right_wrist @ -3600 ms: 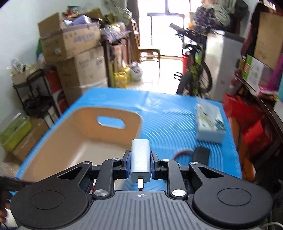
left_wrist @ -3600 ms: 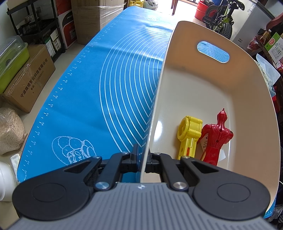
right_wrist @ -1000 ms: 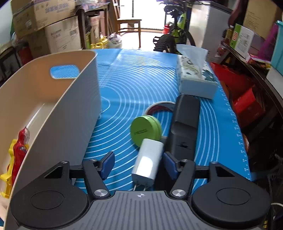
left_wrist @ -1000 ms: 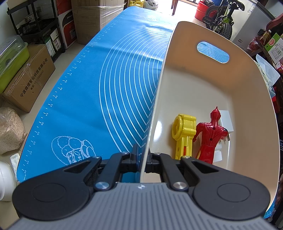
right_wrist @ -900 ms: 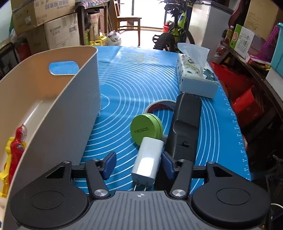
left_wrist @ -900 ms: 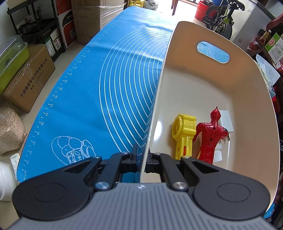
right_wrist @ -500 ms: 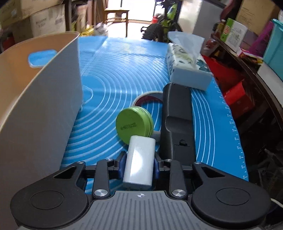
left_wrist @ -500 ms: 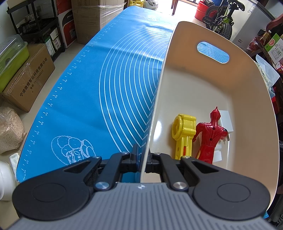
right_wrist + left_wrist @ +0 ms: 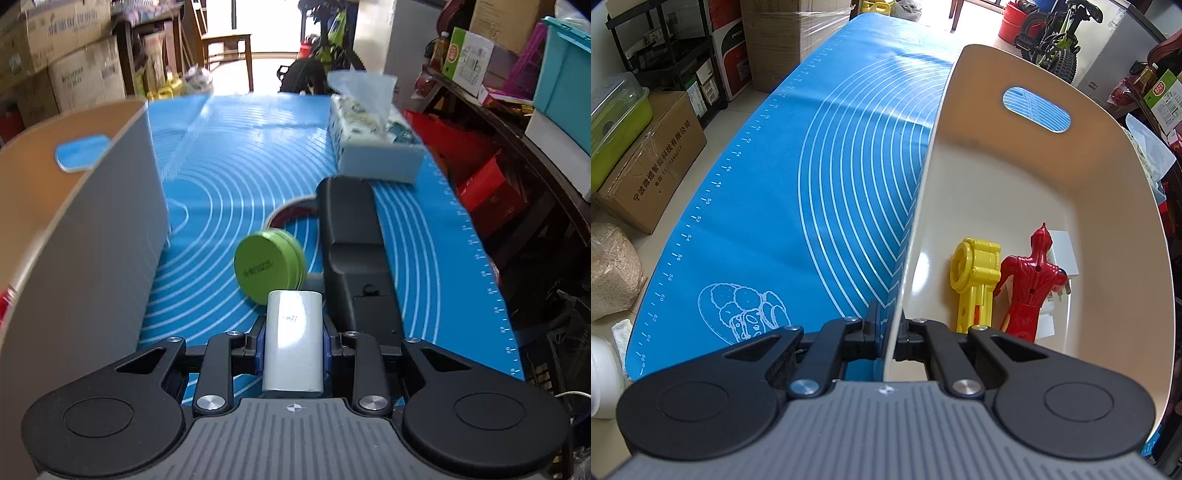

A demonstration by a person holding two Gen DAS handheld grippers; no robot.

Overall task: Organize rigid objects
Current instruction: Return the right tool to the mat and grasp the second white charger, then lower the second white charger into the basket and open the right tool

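My left gripper (image 9: 889, 332) is shut on the near rim of the cream bin (image 9: 1015, 177). Inside the bin lie a yellow toy (image 9: 975, 273), a red figure (image 9: 1030, 280) and a white charger (image 9: 1062, 247) partly under the figure. My right gripper (image 9: 292, 339) is shut on a white charger (image 9: 293, 339), held above the blue mat (image 9: 229, 184) to the right of the bin (image 9: 92, 236). A green round tin (image 9: 267, 266) and a long black device (image 9: 354, 254) lie on the mat just ahead of it.
A tissue box (image 9: 373, 144) stands at the far right of the mat, and a dark red ring (image 9: 291, 214) lies behind the tin. Cardboard boxes (image 9: 653, 158) and shelves line the floor at left. Cluttered shelves (image 9: 517, 110) run along the right.
My right gripper closed on the second white charger lying on the mat and has lifted it, levelling out. The left gripper and bin have not moved.
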